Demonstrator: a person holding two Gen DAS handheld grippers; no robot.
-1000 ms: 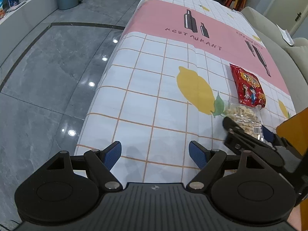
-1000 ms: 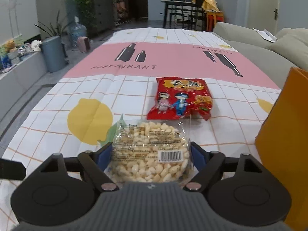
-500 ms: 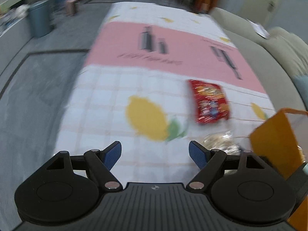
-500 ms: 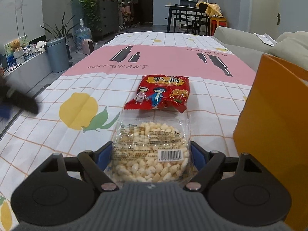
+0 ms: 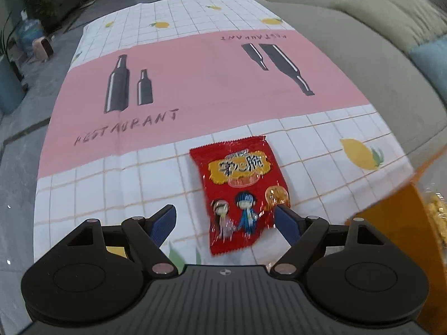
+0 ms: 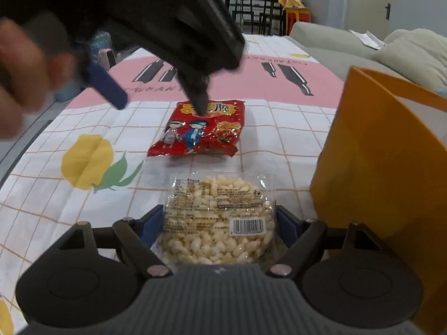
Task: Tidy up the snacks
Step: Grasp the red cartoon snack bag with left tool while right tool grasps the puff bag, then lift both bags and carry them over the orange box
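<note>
A clear packet of puffed rice (image 6: 218, 220) sits between the blue pads of my right gripper (image 6: 219, 223), which is shut on it, a little above the tablecloth. Just beyond it a red snack packet (image 6: 198, 131) lies flat on the cloth. My left gripper (image 5: 225, 223) hangs open over the red packet (image 5: 240, 192), whose near end shows between the fingers. In the right wrist view the left gripper (image 6: 160, 106) looms blurred at the top left, with a hand (image 6: 19, 83) behind it. An orange paper bag (image 6: 377, 153) stands open at the right.
The table wears a checked cloth with a pink band (image 5: 195, 83) and lemon prints (image 6: 86, 162). A grey-green sofa (image 5: 363, 42) runs along the right edge. Grey floor (image 5: 16, 167) drops off on the left. The orange bag (image 5: 396, 215) is close to my left gripper's right finger.
My left gripper has swung right from the table's left edge to above the red packet, rolling as it went. The right gripper has shifted slightly, still holding the puffed rice packet.
</note>
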